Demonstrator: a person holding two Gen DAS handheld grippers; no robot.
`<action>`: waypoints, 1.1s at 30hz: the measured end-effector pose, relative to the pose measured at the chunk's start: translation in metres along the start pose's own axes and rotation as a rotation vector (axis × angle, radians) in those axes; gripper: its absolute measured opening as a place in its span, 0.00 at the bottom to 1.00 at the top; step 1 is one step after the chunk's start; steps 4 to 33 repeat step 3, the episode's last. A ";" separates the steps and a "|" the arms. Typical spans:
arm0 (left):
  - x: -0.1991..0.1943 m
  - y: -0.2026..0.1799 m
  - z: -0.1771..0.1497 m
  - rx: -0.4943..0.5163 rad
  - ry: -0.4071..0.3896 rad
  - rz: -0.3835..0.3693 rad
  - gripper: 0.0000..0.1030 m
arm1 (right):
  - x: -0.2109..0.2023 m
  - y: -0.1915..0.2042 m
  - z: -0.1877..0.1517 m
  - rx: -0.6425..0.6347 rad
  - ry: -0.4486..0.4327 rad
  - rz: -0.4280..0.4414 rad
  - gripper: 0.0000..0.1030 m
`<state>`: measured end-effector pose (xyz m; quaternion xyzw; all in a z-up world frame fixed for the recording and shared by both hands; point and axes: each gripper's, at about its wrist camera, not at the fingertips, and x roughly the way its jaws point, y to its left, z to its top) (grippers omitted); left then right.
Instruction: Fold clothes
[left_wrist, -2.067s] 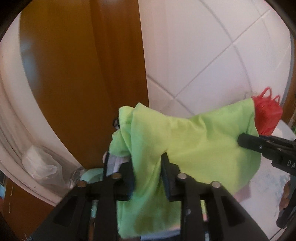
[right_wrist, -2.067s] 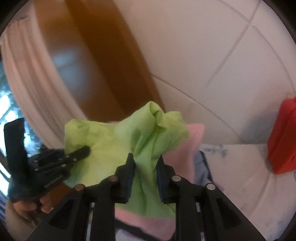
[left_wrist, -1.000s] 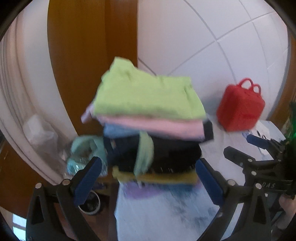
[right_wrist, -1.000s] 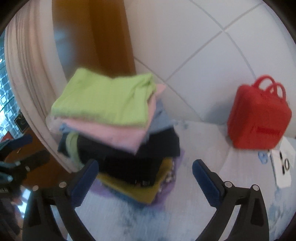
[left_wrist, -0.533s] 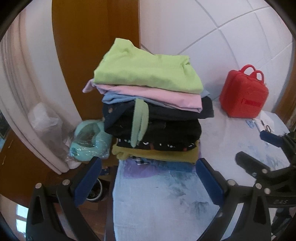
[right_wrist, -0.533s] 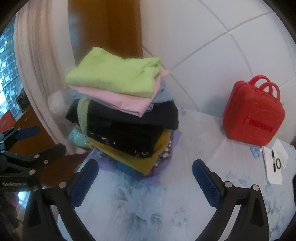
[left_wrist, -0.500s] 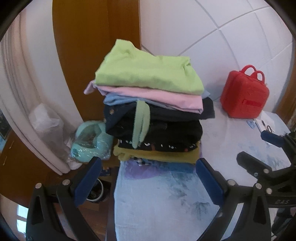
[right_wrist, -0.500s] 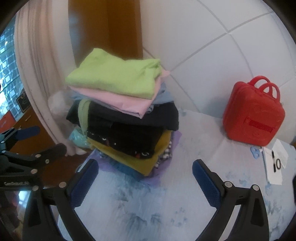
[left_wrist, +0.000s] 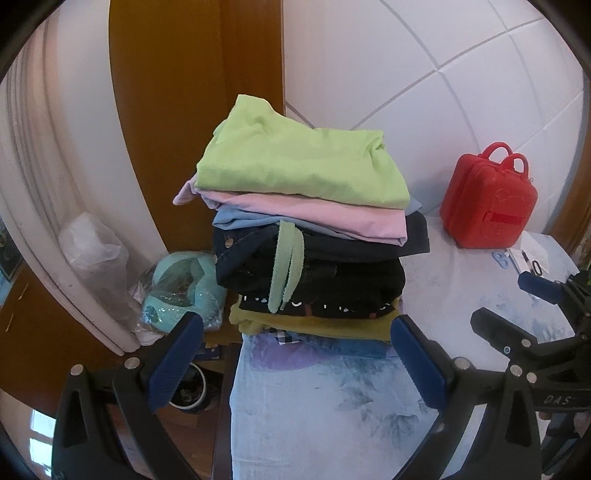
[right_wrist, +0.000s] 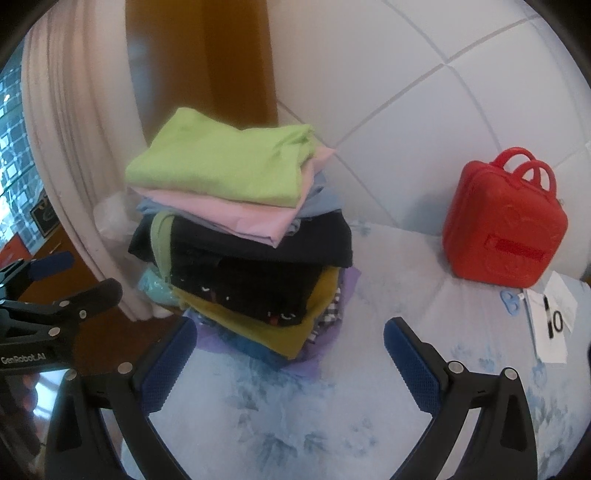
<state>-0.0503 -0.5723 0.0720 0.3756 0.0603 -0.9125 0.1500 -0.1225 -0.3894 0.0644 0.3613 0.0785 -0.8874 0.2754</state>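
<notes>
Holding nothing, your left tool (left_wrist: 295, 363) and right tool (right_wrist: 286, 363) both stand with jaws spread wide, blue pads facing an empty gap. Straight ahead of each tool, just beyond the fingertips, sits the stack of folded clothes (left_wrist: 314, 258) on the pale floral tabletop (right_wrist: 295, 413), near its far left corner. The lime-green shirt (left_wrist: 299, 170) lies on top, above a pink garment (left_wrist: 314, 212), with dark and mustard layers beneath; its long axis runs across your line of approach, left to right. A pale green strap (left_wrist: 286, 269) hangs down the front of the stack. From the left tool the pile lies dead ahead; from the right tool it sits ahead and slightly left, so the left looks marginally better aligned. To the right of the pile, well apart, stands a red case (right_wrist: 504, 221). Legible writing: "GenRobot.AI" on the left tool's body as seen from the right wrist, and "DAS" on the right tool's body as seen from the left wrist. No unfolded garment shows in either view.
</notes>
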 end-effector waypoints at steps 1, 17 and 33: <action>0.000 -0.001 0.000 0.002 0.001 0.002 1.00 | 0.000 -0.001 0.000 0.001 0.000 0.000 1.00; 0.001 -0.002 -0.001 0.005 0.004 0.006 1.00 | 0.000 -0.002 0.000 0.004 0.000 0.000 1.00; 0.001 -0.002 -0.001 0.005 0.004 0.006 1.00 | 0.000 -0.002 0.000 0.004 0.000 0.000 1.00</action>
